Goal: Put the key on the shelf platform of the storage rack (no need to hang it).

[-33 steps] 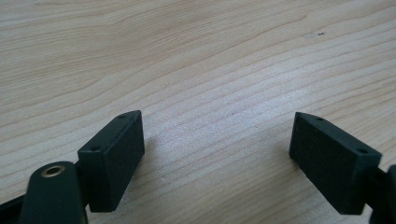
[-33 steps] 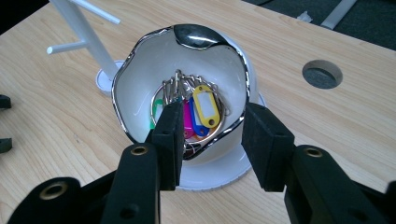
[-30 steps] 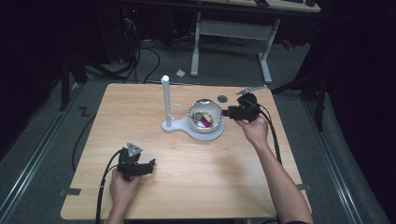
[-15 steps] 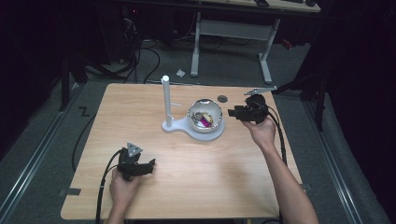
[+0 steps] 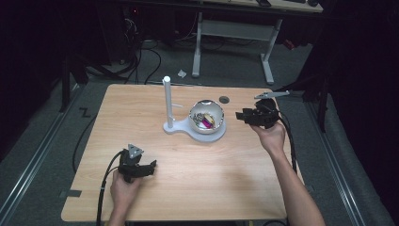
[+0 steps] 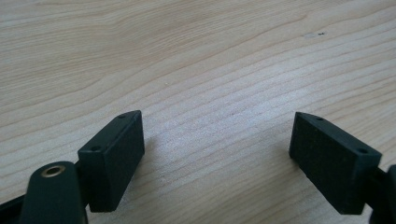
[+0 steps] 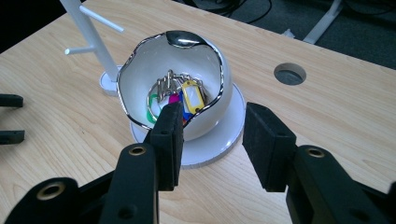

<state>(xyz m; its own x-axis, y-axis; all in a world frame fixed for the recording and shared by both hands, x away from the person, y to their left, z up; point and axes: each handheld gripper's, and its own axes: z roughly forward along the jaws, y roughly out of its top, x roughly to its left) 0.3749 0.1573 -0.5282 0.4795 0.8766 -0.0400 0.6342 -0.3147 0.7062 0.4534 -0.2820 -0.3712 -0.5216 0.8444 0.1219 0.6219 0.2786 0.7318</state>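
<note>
While the high view is looking down, the right gripper [image 5: 241, 115] is hanging just beside the white bowl [image 5: 207, 117] on the wooden table [image 5: 226, 179]; the left gripper [image 5: 153, 165] is sitting near the front edge, well apart; along the left gripper's view, its jaws are standing wide over bare wood; along the right gripper's view, its jaws are half open and holding nothing, pointing at the bowl with the keys [image 7: 175, 93] and coloured tags inside, beside a white stand [image 7: 88, 32].

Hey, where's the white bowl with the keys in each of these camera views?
High view: the white bowl sits at centre, right of the white peg stand.
Left gripper view: bare table, no bowl.
Right gripper view: the bowl sits at centre, above the jaws.
Shared landmark: the peg stand.
</note>
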